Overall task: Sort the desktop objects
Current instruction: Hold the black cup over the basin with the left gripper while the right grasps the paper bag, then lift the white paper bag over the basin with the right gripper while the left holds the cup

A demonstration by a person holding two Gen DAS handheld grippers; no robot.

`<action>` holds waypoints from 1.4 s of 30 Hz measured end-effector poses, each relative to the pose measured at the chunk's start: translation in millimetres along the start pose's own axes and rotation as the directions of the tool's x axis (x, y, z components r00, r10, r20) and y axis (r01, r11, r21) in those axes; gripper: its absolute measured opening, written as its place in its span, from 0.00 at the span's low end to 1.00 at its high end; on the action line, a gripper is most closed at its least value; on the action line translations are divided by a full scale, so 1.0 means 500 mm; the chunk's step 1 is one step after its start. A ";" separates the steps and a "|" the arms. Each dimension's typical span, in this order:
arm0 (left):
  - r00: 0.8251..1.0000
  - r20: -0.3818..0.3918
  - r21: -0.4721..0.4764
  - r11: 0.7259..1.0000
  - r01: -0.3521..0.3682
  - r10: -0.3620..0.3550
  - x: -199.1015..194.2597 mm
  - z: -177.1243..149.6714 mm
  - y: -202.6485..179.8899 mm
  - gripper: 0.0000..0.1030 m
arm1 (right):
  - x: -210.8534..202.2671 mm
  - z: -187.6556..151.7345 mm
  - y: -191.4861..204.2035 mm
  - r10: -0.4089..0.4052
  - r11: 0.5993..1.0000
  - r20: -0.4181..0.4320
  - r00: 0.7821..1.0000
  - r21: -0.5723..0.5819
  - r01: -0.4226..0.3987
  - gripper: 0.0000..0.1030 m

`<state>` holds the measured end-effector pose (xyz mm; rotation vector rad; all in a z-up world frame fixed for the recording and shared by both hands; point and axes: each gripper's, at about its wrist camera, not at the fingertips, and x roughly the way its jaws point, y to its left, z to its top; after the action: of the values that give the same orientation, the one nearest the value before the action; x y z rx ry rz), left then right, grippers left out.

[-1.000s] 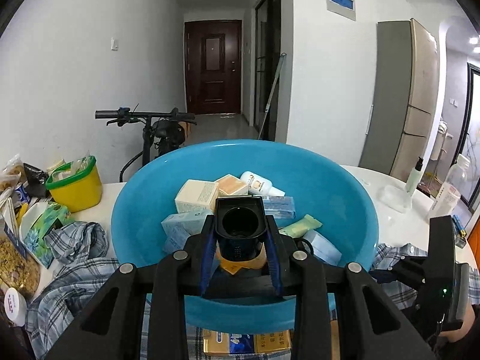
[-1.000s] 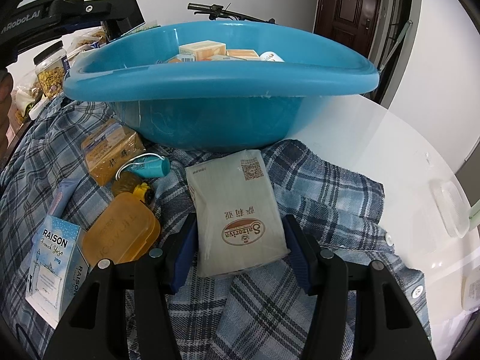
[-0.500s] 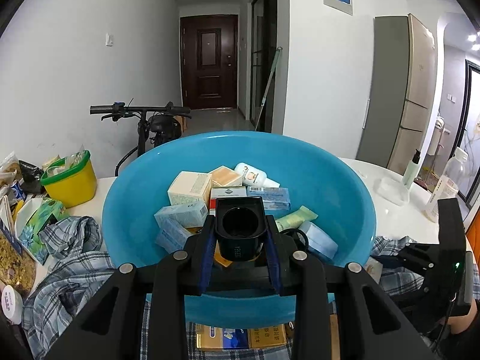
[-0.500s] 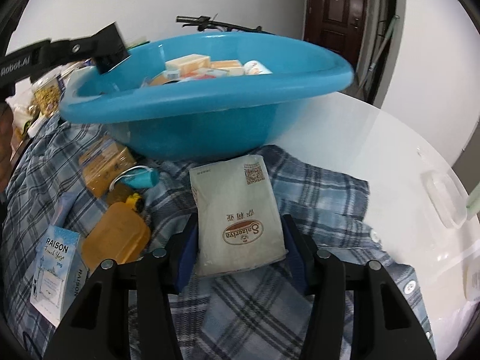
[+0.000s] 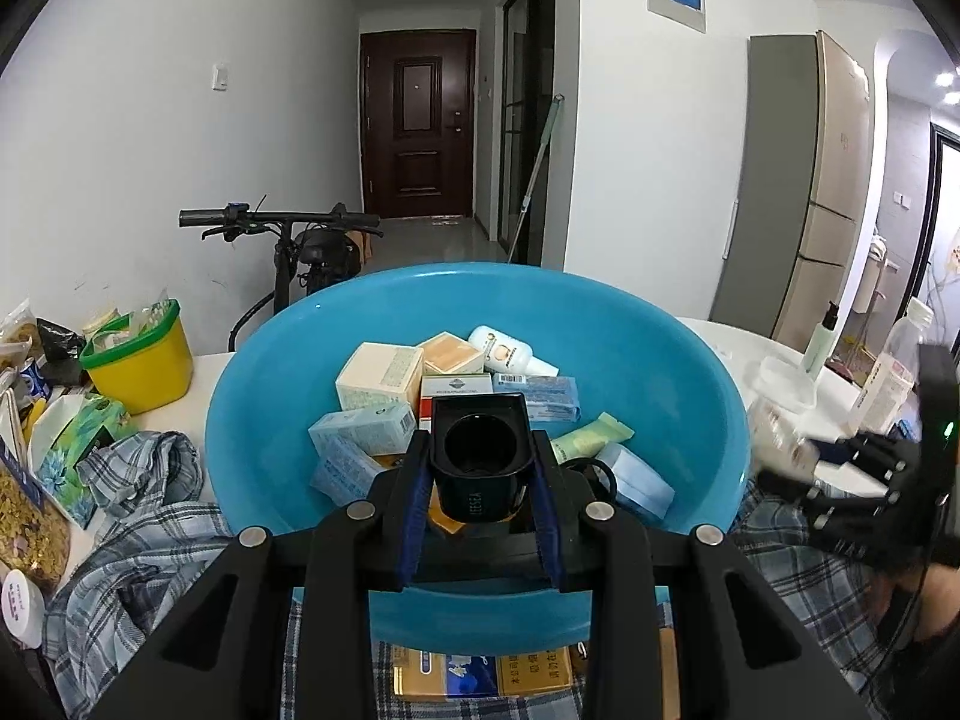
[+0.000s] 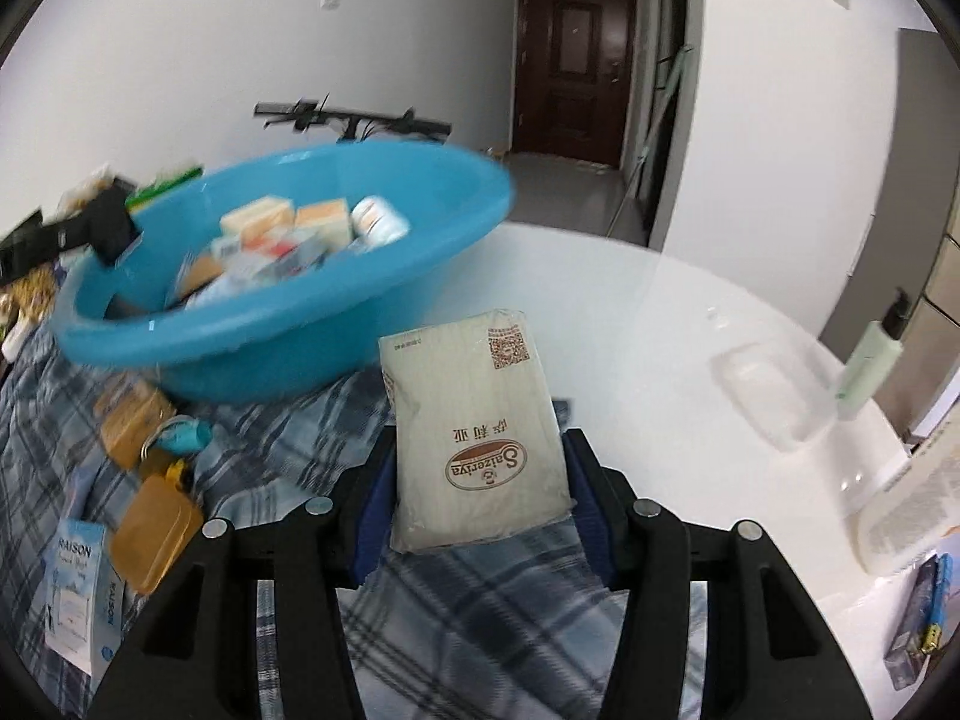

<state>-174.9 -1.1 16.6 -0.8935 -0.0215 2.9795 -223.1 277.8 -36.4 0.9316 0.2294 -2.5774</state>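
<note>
My left gripper is shut on a black square-topped container and holds it over the near side of the blue basin, which holds several boxes, a white bottle and packets. My right gripper is shut on a beige Saizeriya packet and holds it lifted above the plaid cloth, right of the basin. The right gripper also shows at the right edge of the left wrist view.
Orange soap boxes, a teal item and a RAISON box lie on the cloth. A yellow tub and snack bags stand at left. A clear box, a pump bottle and a white table are at right.
My right gripper has lifted the beige packet off the cloth and risen, so the basin now shows from above. My left gripper has held the black container over the basin, rising slightly.
</note>
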 end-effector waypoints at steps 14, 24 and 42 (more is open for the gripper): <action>1.000 0.008 -0.041 0.999 -0.018 0.019 -0.003 0.002 0.028 0.32 | -0.154 0.225 0.083 0.056 0.998 0.239 0.970 -0.028 -0.051 0.50; 1.000 0.004 -0.062 0.998 -0.027 0.027 -0.013 0.008 0.043 0.32 | -0.102 0.270 0.147 0.141 0.990 0.216 0.966 -0.058 -0.131 0.50; 0.999 0.000 -0.089 0.995 -0.040 0.040 -0.006 0.004 0.056 0.32 | -0.005 0.231 0.170 0.201 0.979 0.097 0.975 -0.043 -0.197 0.50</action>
<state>-174.2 -29.4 19.2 -0.9101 -0.1387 3.0381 -253.1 169.0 52.0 0.7680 0.1417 -2.4201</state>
